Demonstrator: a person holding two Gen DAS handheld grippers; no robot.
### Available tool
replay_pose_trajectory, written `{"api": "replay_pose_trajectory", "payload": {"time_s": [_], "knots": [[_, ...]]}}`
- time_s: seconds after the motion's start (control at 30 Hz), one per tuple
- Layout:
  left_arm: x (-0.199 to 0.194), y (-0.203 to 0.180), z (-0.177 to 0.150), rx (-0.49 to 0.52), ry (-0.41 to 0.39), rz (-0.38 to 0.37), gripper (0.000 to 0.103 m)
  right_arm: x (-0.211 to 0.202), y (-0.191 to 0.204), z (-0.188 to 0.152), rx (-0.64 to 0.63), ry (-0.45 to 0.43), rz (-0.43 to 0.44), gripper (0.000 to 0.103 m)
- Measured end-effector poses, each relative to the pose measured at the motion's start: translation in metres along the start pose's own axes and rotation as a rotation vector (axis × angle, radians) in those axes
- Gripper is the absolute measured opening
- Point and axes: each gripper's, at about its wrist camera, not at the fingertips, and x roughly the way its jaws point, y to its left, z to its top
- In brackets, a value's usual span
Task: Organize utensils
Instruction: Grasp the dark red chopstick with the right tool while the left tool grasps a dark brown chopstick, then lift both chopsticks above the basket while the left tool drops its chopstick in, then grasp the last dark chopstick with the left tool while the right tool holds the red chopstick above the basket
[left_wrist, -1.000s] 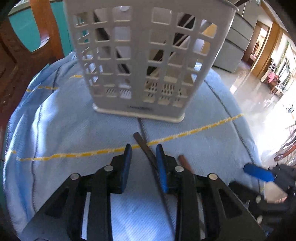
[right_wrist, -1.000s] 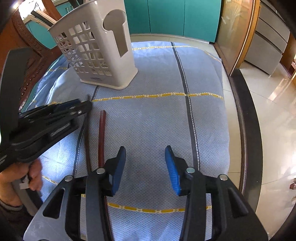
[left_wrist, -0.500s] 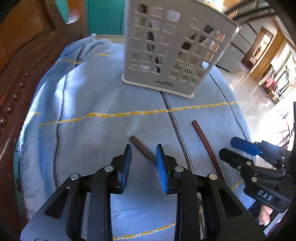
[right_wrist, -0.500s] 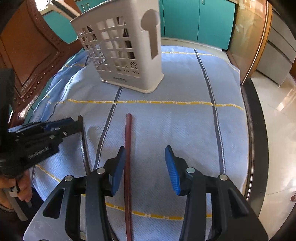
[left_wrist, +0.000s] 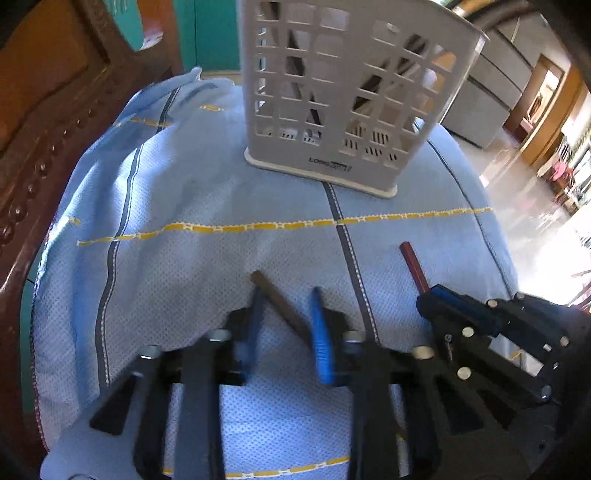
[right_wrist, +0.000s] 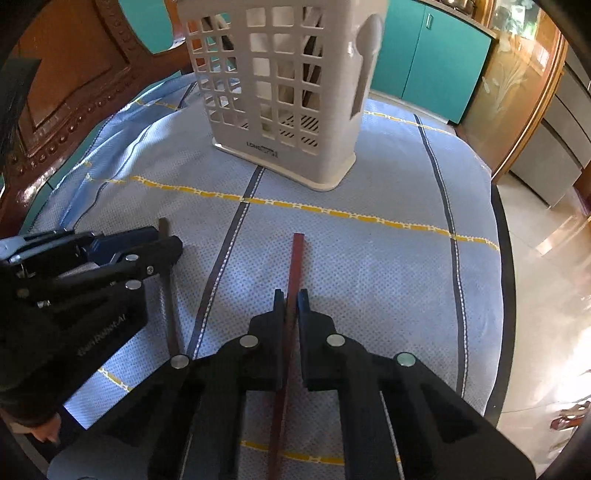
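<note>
A white slotted utensil basket (left_wrist: 332, 110) (right_wrist: 280, 92) stands upright at the far side of the blue cloth, with dark utensils inside. A brown chopstick (left_wrist: 273, 295) (right_wrist: 168, 295) lies on the cloth between the fingers of my left gripper (left_wrist: 286, 295) (right_wrist: 166, 240). Its jaws are closing, and the blue pads still stand apart from the stick. A red chopstick (left_wrist: 413, 262) (right_wrist: 297, 258) lies to its right, pointing at the basket. My right gripper (right_wrist: 291, 295) (left_wrist: 428, 299) is shut on it near the middle, low on the cloth.
The blue cloth (left_wrist: 184, 184) with yellow and dark stripes covers the table. A carved wooden chair back (left_wrist: 44, 110) rises at the left. The table's dark edge (right_wrist: 504, 258) runs down the right, with tiled floor beyond. Teal cabinets (right_wrist: 424, 55) stand behind.
My right gripper slid left over the red chopstick and its jaws shut on it. My left gripper drew back from the basket, and its jaws narrowed around the brown chopstick.
</note>
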Motion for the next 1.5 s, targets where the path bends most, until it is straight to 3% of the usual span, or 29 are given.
{"api": "replay_pose_trajectory", "payload": {"time_s": [0.1,0.23,0.6,0.87,1.0,1.1,1.13,1.23,1.4,1.5], "knots": [[-0.003,0.001,-0.001,-0.042,-0.005,-0.059,0.011,-0.009,-0.009,0.001,0.019,-0.039,-0.009,0.006],[-0.02,0.001,-0.001,-0.03,-0.071,-0.042,0.007,-0.04,-0.021,0.003,0.056,-0.149,0.03,0.006],[-0.136,-0.018,0.006,0.064,-0.376,-0.057,0.007,-0.167,-0.059,0.011,0.167,-0.503,0.192,0.007],[-0.263,-0.001,0.054,0.03,-0.679,-0.164,0.007,-0.25,-0.073,0.067,0.274,-0.762,0.308,0.007],[-0.297,0.018,0.087,-0.068,-0.836,-0.166,0.007,-0.259,-0.084,0.094,0.362,-0.896,0.274,0.007],[-0.29,0.027,0.106,-0.111,-0.918,-0.137,0.007,-0.24,-0.084,0.109,0.384,-0.916,0.226,0.007],[-0.283,0.029,0.111,-0.124,-0.909,-0.128,0.007,-0.235,-0.084,0.111,0.39,-0.903,0.222,0.007],[-0.268,0.035,0.121,-0.164,-0.831,-0.194,0.001,-0.213,-0.083,0.125,0.399,-0.864,0.219,0.007],[-0.274,0.032,0.123,-0.142,-0.849,-0.176,0.001,-0.198,-0.075,0.14,0.344,-0.822,0.089,0.007],[-0.268,0.029,0.126,-0.12,-0.831,-0.157,0.001,-0.193,-0.074,0.139,0.331,-0.814,0.08,0.007]]}}
